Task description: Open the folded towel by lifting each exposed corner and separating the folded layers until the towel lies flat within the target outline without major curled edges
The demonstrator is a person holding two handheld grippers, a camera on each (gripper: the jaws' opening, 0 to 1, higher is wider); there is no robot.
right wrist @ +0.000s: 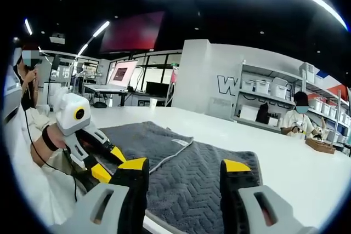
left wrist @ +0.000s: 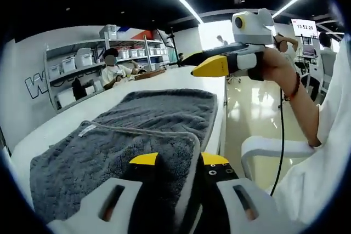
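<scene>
Left gripper view has the left gripper's (left wrist: pixel 176 164) yellow-tipped jaws nearly closed, pinching the pale hem of the towel's (left wrist: pixel 148 130) near edge between them. Right gripper view has the right gripper (right wrist: pixel 185 169) with its jaws spread wide, hovering over the towel (right wrist: pixel 192 173) and holding nothing.

One grey towel lies on the white table (left wrist: pixel 181 78). It has a zigzag weave and a light border, and a small white tag (left wrist: pixel 86 130) sits near one edge. A folded layer overlaps another, its corner pointing across the cloth; the far part lies flat.

Two grippers are in play: the right gripper (left wrist: pixel 219 65) hangs above the table's far right side in the left gripper view, held by a hand (left wrist: pixel 274 61).

Beyond the table, shelves (left wrist: pixel 82 64) carry several white bins (left wrist: pixel 69 63); their contents cannot be made out. A seated person (left wrist: pixel 114 72) works beside them. A wooden tray (right wrist: pixel 321 145) rests on the table's far end.
</scene>
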